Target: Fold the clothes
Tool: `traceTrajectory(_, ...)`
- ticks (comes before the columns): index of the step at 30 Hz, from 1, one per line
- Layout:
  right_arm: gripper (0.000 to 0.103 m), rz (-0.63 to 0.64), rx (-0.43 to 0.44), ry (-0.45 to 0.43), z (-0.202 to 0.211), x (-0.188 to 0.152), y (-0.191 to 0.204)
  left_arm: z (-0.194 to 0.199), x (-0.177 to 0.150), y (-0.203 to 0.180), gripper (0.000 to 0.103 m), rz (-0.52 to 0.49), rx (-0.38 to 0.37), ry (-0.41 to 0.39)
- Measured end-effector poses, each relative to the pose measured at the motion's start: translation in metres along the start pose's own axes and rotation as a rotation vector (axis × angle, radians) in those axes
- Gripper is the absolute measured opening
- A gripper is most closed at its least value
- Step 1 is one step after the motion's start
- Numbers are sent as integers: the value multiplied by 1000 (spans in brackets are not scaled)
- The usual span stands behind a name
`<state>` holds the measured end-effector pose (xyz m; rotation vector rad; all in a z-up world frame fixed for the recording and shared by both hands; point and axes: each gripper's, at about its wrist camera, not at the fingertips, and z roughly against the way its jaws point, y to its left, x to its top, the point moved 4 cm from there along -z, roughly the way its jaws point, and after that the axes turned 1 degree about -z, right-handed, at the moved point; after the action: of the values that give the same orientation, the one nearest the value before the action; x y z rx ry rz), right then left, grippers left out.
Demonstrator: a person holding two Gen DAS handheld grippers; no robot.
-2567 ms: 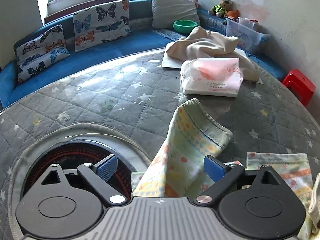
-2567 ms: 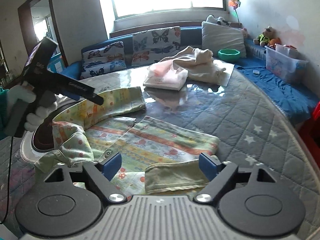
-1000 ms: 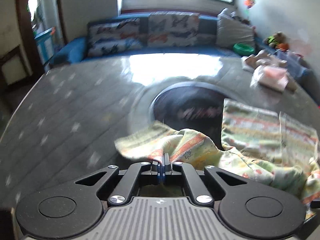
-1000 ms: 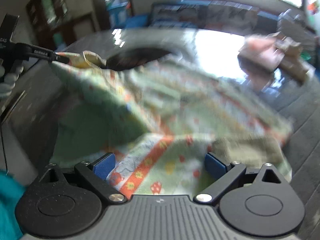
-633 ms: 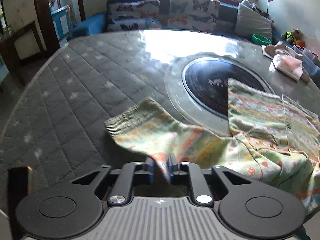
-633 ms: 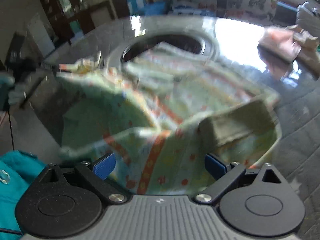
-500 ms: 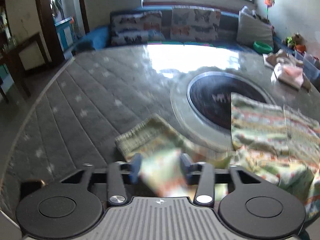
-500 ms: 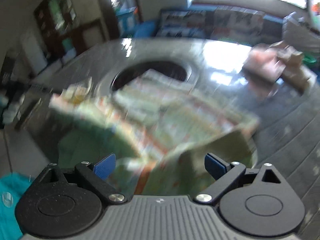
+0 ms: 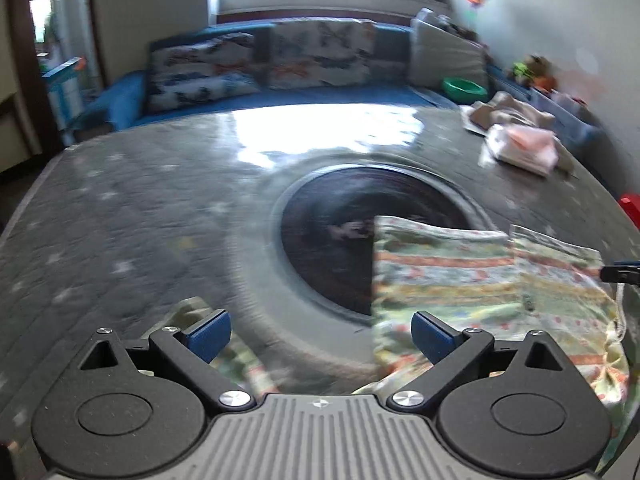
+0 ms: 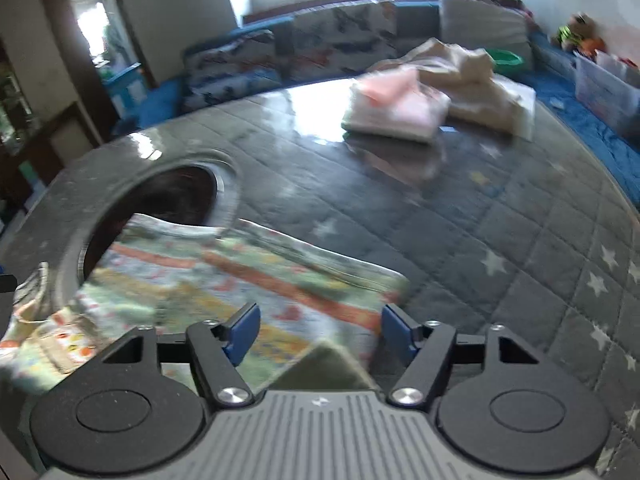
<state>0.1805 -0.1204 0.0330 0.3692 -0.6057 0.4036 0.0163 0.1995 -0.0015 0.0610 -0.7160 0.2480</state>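
**Patterned garment spread by the dark round inset**

My left gripper (image 9: pixel 320 330) is opening wide, nothing pinched between its pads. My right gripper (image 10: pixel 320 332) is closing over the patterned garment (image 10: pixel 224 280), which lies on the quilted table (image 10: pixel 500 220), overlapping the dark round inset (image 9: pixel 332 236). Its writing is too blurred to read.

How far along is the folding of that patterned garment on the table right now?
Done: a folded pink-and-white garment sits at the far side of the table. In hand: the patterned garment lies spread but rumpled; the left gripper is opening with nothing between its pads, and the right gripper is closing over a cloth edge, not yet pinching. Left: all its folds, and the beige heap.
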Motion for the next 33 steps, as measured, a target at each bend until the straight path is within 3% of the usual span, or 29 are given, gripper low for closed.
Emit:
traceTrajectory(5,66,-31,-30,16,-7,0,-15,-35,14,-24,95,-43,-84,37)
traceTrajectory(9,59,-34,-33,38,-15,2,-18,-60,25,-35,78,-78,-106,61)
traceTrajectory(12,55,-27,-38,46,-20,5,-18,-79,30,-42,59,-95,-122,91)
traceTrajectory(20,44,35,-41,79,-26,13,-8,-105,35,-47,56,-107,-126,124)
traceTrajectory(21,42,45,-43,83,-27,13,-6,-107,36,-47,53,-110,-127,124)
traceTrajectory(25,13,84,-29,102,-32,17,3,-107,37,-50,13,-134,-131,118)
traceTrajectory(28,9,143,-31,100,-36,23,17,-107,39,-43,7,-113,-139,117)
traceTrajectory(33,9,208,-8,70,-44,44,42,-97,43,-23,3,-86,-90,80)
